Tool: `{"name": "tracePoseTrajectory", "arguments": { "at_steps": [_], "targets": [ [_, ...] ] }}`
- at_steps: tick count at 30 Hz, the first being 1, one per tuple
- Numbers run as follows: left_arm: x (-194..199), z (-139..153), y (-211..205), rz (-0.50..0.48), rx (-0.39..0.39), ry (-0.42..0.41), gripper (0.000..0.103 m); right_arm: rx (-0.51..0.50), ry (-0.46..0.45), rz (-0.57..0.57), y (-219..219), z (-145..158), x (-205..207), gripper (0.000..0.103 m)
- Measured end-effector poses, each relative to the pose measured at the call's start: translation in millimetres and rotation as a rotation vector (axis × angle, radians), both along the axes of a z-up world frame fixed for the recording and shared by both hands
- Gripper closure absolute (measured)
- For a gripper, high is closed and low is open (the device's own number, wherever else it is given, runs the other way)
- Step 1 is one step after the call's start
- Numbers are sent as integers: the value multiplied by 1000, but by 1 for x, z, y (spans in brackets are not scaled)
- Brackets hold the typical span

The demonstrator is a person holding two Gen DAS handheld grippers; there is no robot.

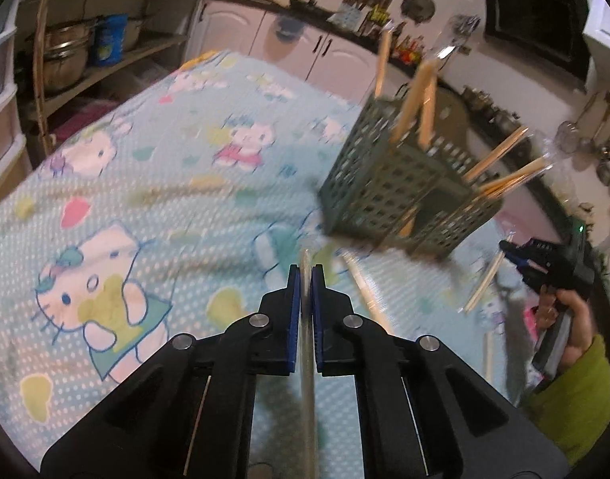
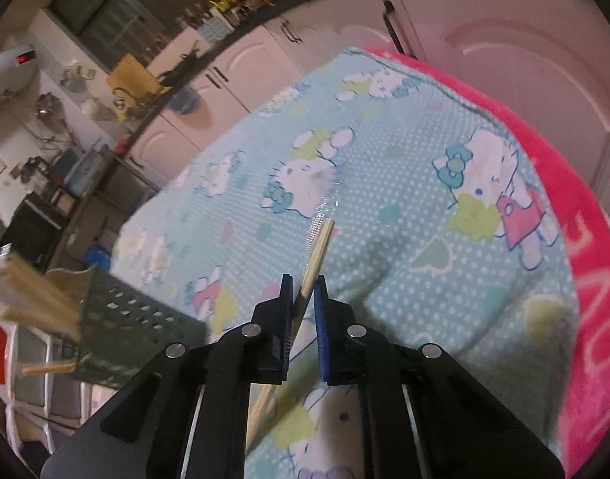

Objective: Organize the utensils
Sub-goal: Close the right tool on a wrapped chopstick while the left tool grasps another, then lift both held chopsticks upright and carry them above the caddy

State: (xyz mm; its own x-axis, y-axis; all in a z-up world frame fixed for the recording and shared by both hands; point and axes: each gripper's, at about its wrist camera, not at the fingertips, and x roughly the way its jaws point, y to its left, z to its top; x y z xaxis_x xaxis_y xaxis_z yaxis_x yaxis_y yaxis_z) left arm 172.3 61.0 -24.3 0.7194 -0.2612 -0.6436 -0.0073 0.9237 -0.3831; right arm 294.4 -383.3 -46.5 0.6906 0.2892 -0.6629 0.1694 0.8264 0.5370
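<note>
Clamping a thin wrapped chopstick (image 1: pixel 306 319) lengthwise, the left gripper (image 1: pixel 305 279) keeps it aligned for dropping into the green perforated holder (image 1: pixel 389 195), which stands toward the far right edge of the cloth-covered table (image 1: pixel 185 183) already bristling with sticks. The right gripper (image 2: pixel 304 291) pinches a bare wooden chopstick (image 2: pixel 319 249) crosswise, tip raised. Cartoon cats pattern the cloth; the pink blanket (image 2: pixel 592 259) bears white lettering, possibly "LOVE".
</note>
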Motion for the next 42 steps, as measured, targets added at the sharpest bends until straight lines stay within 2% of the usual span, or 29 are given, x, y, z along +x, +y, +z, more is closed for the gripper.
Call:
{"name": "tracePoseTrajectory", "arguments": {
  "at_steps": [9,17,22,31,42],
  "targets": [
    [-7,50,-15,-46,-12,-117,102,-52,-153,121,20,53,-41,96],
    [-4,83,-25,-74,1,-191,102,-166,-303,251,58,107,-71,97],
    [-1,108,-32,-92,14,-244,102,-179,-356,298,70,128,-82,97],
    [6,145,-43,-104,27,-332,102,-200,-443,341,85,163,-99,97],
    [25,176,-49,-49,40,-430,102,-230,-526,342,102,191,-102,97]
  ]
}}
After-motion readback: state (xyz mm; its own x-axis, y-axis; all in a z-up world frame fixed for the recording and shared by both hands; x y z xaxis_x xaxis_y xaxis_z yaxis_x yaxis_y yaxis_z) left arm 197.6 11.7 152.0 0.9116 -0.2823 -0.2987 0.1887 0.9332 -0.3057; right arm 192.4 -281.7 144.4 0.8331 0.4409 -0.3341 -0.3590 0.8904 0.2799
